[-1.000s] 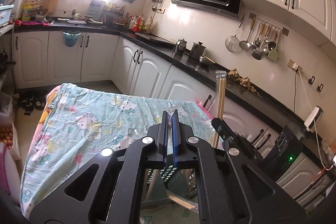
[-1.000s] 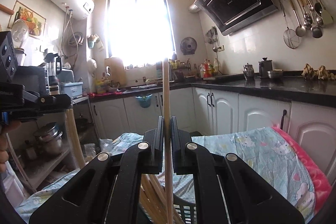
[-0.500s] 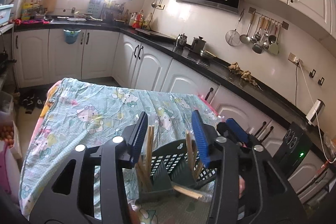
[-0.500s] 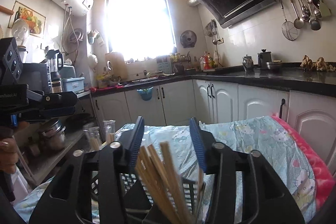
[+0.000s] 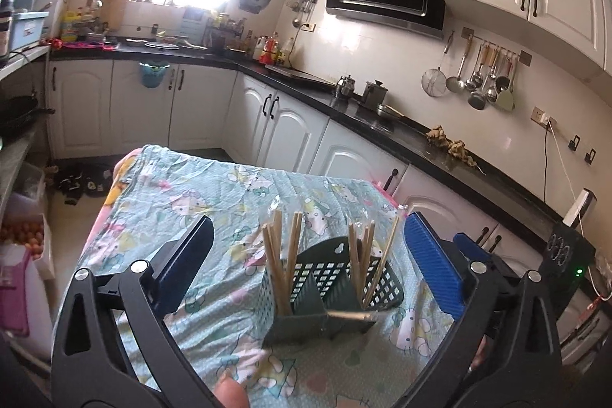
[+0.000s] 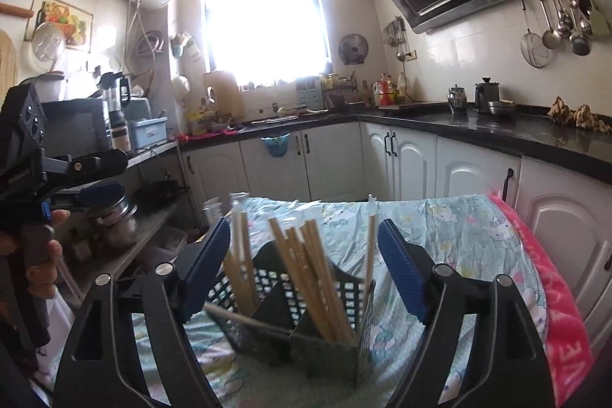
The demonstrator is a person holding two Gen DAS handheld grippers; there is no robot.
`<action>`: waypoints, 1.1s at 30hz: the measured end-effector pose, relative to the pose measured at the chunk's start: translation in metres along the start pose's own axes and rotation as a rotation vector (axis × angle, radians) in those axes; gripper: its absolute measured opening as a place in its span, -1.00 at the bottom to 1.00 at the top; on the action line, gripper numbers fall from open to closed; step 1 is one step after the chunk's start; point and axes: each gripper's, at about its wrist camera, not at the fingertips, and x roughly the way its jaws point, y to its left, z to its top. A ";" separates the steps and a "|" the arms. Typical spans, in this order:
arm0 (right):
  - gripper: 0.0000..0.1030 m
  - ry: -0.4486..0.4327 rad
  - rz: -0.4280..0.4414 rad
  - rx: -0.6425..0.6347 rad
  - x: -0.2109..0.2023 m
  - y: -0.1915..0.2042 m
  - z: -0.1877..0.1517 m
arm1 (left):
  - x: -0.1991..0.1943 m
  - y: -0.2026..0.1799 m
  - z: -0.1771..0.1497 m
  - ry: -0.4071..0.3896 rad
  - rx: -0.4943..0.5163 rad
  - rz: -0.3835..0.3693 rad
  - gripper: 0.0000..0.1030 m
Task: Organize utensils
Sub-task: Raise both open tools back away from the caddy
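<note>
Two grippers are letting go at once over the cloth-covered table [image 5: 160, 201], and that is the news of this moment. A second ago each had its blue pads pinched on a thin stick: the right one on a bare chopstick standing upright, the left one on something slim with a wrapped pair showing just past it. Now the left gripper [image 5: 306, 255] has its jaws opening wide with nothing pressed between them, and the right gripper [image 6: 306, 251] is spreading its jaws too, likewise empty. The chopsticks [image 5: 281, 262] stand loose in the dark green mesh holder [image 5: 332, 289], which sits on the near part of the table; one cluster leans in the left compartment and another [image 5: 369, 259] in the right, seen from the left wrist. From the right wrist view the bundle [image 6: 310, 278] fans out of the holder [image 6: 306, 331] between the open pads without touching them. One stick [image 5: 352, 314] lies across the holder's near rim instead of standing. By my reading, both sticks have been delivered, so that part of the sorting looks done; the stray one on the rim may need tidying, and I see no other loose utensils on the cloth.
</note>
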 end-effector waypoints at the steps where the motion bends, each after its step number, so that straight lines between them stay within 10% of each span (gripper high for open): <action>1: 0.57 0.002 0.006 -0.009 -0.006 0.005 0.001 | -0.004 0.000 -0.002 -0.002 -0.002 0.002 0.79; 18: 0.86 0.032 -0.003 -0.082 -0.071 0.058 -0.003 | -0.055 -0.002 -0.045 0.033 0.002 0.053 0.79; 33: 0.87 0.183 -0.164 -0.117 -0.083 0.064 -0.078 | -0.059 -0.004 -0.106 0.138 0.017 0.091 0.79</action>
